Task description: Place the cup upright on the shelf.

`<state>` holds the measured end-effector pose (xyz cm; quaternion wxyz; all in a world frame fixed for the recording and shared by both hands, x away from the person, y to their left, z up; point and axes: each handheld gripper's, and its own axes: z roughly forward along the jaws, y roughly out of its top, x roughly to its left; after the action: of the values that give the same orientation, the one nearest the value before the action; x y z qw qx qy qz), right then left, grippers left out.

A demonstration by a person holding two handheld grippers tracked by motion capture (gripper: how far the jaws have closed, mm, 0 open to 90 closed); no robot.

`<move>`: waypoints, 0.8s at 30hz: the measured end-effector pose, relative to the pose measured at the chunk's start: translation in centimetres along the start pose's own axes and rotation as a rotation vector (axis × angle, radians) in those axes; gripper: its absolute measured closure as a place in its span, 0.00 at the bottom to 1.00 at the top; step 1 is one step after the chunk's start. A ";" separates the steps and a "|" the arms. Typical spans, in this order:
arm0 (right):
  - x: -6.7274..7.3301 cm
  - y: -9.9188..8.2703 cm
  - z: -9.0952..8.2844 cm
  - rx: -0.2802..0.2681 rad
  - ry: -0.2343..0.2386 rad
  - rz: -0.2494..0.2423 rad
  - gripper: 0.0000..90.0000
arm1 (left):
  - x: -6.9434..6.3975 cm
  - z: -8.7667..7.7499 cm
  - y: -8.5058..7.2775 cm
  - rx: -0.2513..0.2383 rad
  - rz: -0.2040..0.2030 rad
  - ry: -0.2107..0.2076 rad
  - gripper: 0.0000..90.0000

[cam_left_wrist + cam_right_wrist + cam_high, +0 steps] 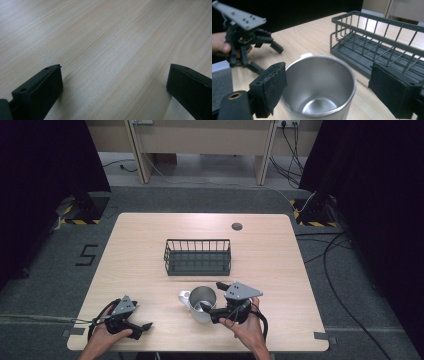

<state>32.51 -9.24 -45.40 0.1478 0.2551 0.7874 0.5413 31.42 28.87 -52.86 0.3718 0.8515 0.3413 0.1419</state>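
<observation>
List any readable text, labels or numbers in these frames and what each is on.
"5": black mark on the grey floor left of the table.
No other text shows: the steel mug, the wire basket and both grippers carry no readable lettering.

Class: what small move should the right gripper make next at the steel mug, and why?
Probably close. The right gripper has open jaws flanking the steel mug, pads not yet pressing its wall. The wire basket stands just behind, a likely destination.
</observation>
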 end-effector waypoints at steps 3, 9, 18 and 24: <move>0.7 -0.9 -0.1 -0.028 -0.009 0.012 0.17 | 0.0 0.0 0.0 0.000 0.000 0.000 0.00; 1.3 -2.0 1.1 -0.030 -0.038 0.016 0.11 | 0.0 0.0 0.0 0.000 0.000 0.000 0.00; 1.3 -1.8 2.8 -0.049 -0.041 0.022 0.05 | 0.0 0.0 0.0 0.000 0.000 0.000 0.00; 1.3 -1.9 3.9 -0.062 -0.046 0.021 0.05 | 0.0 0.0 0.0 0.000 0.000 0.000 0.00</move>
<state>32.94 -6.00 -48.55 0.1680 0.2711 0.7638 0.5611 31.42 28.87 -52.86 0.3718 0.8516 0.3413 0.1419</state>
